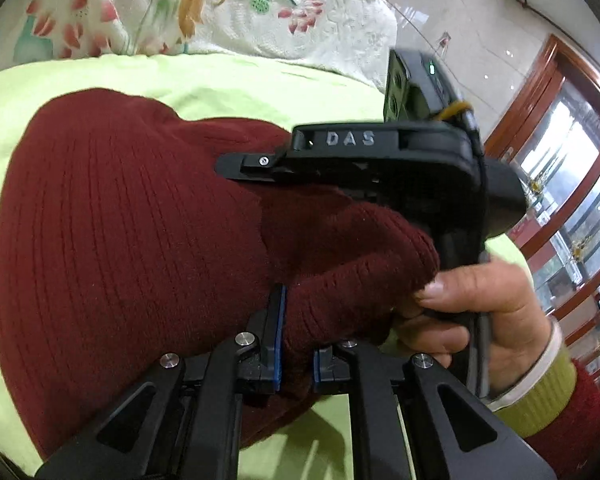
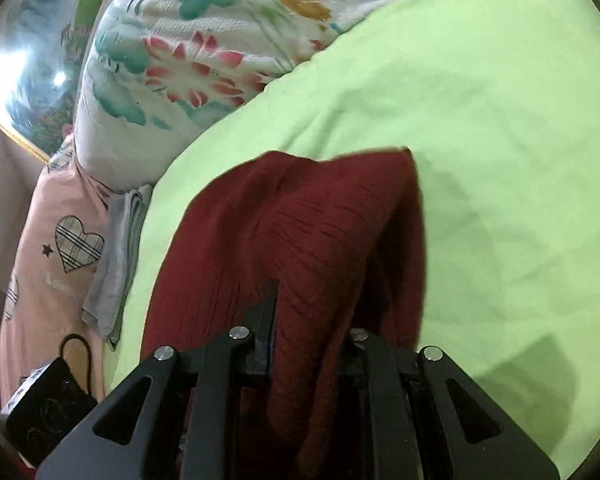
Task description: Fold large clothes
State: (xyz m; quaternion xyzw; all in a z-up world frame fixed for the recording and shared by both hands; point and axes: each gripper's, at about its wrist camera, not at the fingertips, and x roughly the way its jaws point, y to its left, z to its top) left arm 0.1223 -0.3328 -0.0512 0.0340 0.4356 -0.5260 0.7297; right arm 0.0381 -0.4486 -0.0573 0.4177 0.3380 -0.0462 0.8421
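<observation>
A dark red ribbed knit sweater (image 1: 120, 220) lies on a lime-green sheet (image 1: 180, 80). My left gripper (image 1: 298, 344) is shut on a bunched fold of the sweater close to the camera. The right gripper's black body (image 1: 380, 160), held by a hand (image 1: 480, 308), crosses the left wrist view just beyond it, over the sweater. In the right wrist view my right gripper (image 2: 312, 336) is shut on a thick fold of the sweater (image 2: 320, 232), which drapes away over the green sheet (image 2: 480, 140). Cloth hides its right finger.
A floral white quilt (image 1: 220, 4) lies bunched at the sheet's far edge and also shows in the right wrist view (image 2: 188, 52). A pink heart-print cloth (image 2: 52, 248), a grey folded cloth (image 2: 120, 248) and a black device (image 2: 48, 404) lie left. Wooden glass doors (image 1: 572, 184) stand right.
</observation>
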